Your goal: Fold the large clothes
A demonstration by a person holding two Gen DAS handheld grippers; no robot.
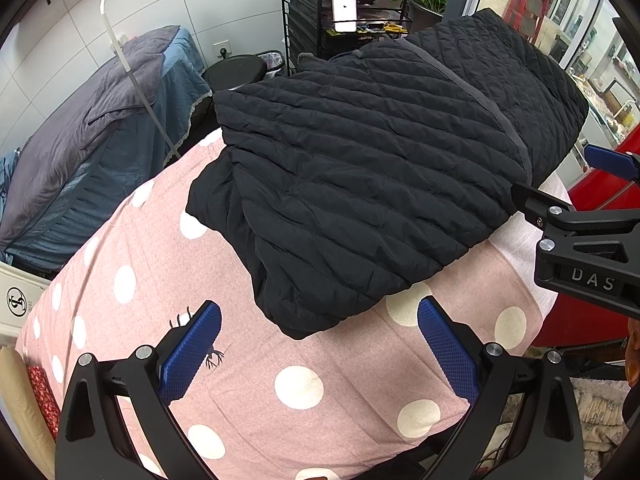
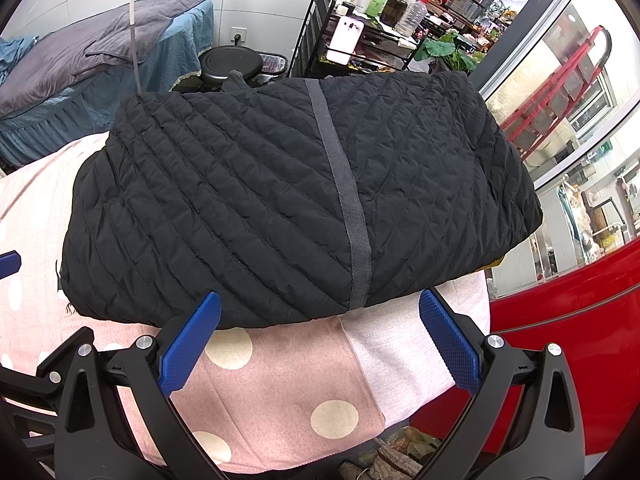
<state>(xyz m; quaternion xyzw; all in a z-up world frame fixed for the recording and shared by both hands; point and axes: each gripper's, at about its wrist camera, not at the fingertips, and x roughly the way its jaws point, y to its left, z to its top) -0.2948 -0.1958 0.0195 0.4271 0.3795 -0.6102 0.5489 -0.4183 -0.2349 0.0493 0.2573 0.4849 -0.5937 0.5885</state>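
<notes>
Left wrist view: a folded black quilted jacket [image 1: 380, 176] lies across the upper middle of the frame on a pink sheet with white polka dots [image 1: 256, 364]. The left tongs [image 1: 318, 354] hang at the bottom centre, their 2 blue pads spread wide and holding nothing, just short of the jacket's near corner. The right tongs [image 1: 568, 184] enter from the right edge, one tip beside the jacket's right edge; I cannot tell here whether it touches.

Right wrist view: the jacket [image 2: 280, 200] fills the centre, a grey tape strip [image 2: 344, 192] running down it from the top to the near edge. The right tongs [image 2: 320, 338] sit at the bottom centre, blue pads wide apart and empty, close to the near edge. A black wire cart with bottles [image 2: 360, 20] stands in the upper centre, a blue-skirted bed [image 2: 100, 80] at the upper left.
</notes>
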